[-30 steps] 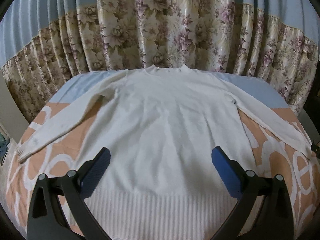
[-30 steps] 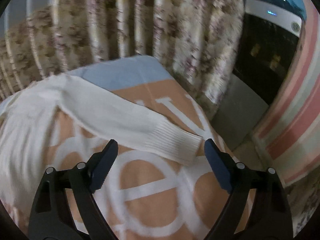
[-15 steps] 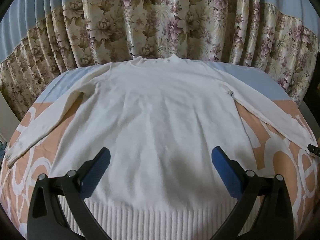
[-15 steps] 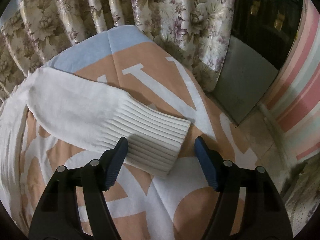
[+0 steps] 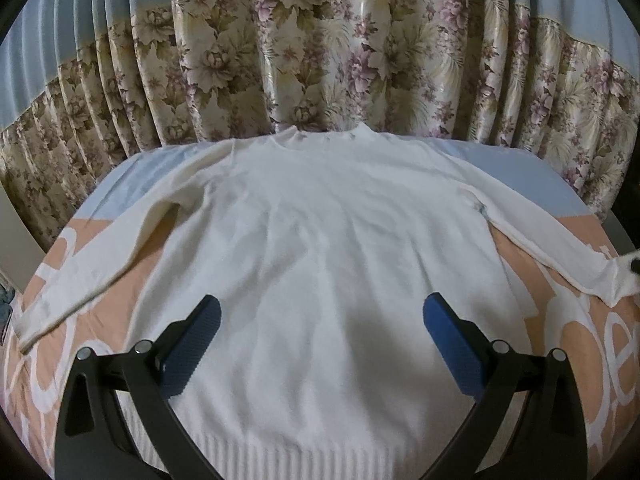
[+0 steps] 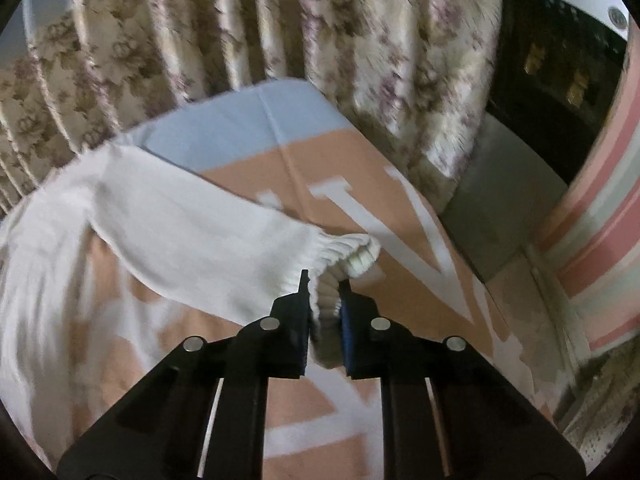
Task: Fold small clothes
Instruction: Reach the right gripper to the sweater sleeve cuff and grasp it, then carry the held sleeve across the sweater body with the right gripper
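A white knit sweater (image 5: 320,248) lies flat on the table, neck toward the curtain and both sleeves spread out. My left gripper (image 5: 320,328) is open and empty, held above the lower body of the sweater near its ribbed hem. My right gripper (image 6: 325,292) is shut on the ribbed cuff (image 6: 344,256) of the right sleeve (image 6: 192,232), which is bunched between the pads and raised off the cloth. In the left wrist view that sleeve end (image 5: 612,276) is lifted at the far right edge.
The table wears a peach cloth with big white letters and a pale blue band (image 6: 248,120) at the back. A floral curtain (image 5: 340,60) hangs right behind it. A dark cabinet (image 6: 560,72) and a striped wall stand to the right, beyond the table edge.
My right gripper moved down over the sleeve cuff and closed on it, bunching and lifting it. My left gripper stayed open and drifted slightly above the sweater body.
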`<action>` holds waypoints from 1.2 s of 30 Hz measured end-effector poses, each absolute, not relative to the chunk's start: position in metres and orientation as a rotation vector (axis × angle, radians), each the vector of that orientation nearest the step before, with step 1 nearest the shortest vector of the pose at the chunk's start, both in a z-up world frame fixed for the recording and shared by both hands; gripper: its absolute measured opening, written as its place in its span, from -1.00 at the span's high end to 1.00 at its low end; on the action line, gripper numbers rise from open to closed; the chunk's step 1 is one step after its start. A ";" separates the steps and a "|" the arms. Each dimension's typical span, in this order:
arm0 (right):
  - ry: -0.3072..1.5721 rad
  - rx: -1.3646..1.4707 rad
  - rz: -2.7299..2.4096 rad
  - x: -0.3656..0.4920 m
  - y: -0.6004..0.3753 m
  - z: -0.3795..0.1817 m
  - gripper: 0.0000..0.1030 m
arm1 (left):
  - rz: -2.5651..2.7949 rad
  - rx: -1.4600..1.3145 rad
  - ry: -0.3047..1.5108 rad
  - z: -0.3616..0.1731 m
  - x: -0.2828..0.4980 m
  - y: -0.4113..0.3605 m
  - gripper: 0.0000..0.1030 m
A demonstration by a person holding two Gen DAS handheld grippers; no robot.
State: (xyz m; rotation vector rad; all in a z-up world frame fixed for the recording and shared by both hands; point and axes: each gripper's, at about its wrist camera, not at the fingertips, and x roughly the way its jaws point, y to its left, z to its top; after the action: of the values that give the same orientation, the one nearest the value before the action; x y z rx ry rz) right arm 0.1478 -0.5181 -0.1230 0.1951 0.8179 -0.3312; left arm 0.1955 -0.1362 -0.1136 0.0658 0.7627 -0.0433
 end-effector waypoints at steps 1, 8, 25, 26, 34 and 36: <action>0.808 0.189 -0.314 0.155 -0.509 -0.116 0.75 | -0.042 0.067 0.759 -0.112 0.199 -0.133 -0.97; 0.743 0.207 -0.157 0.215 -0.442 -0.084 0.75 | 0.004 0.069 0.728 -0.101 0.231 -0.095 -0.97; 0.747 0.151 0.167 0.382 -0.207 -0.098 0.75 | 0.086 0.042 0.723 -0.104 0.275 0.020 -0.97; 0.757 0.144 0.186 0.388 -0.191 -0.102 0.75 | 0.095 0.044 0.722 -0.105 0.278 0.029 -0.97; 0.807 0.071 0.295 0.413 -0.104 -0.125 0.91 | 0.156 0.002 0.737 -0.114 0.288 0.081 -0.97; 0.791 0.059 0.276 0.405 -0.104 -0.122 0.91 | 0.159 -0.004 0.738 -0.115 0.287 0.086 -0.97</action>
State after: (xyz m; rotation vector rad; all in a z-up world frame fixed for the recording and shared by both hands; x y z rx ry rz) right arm 0.4052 -0.1038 -0.1220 0.0588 0.7915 0.2758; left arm 0.2870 0.0856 -0.1152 -0.0036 0.7377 0.1586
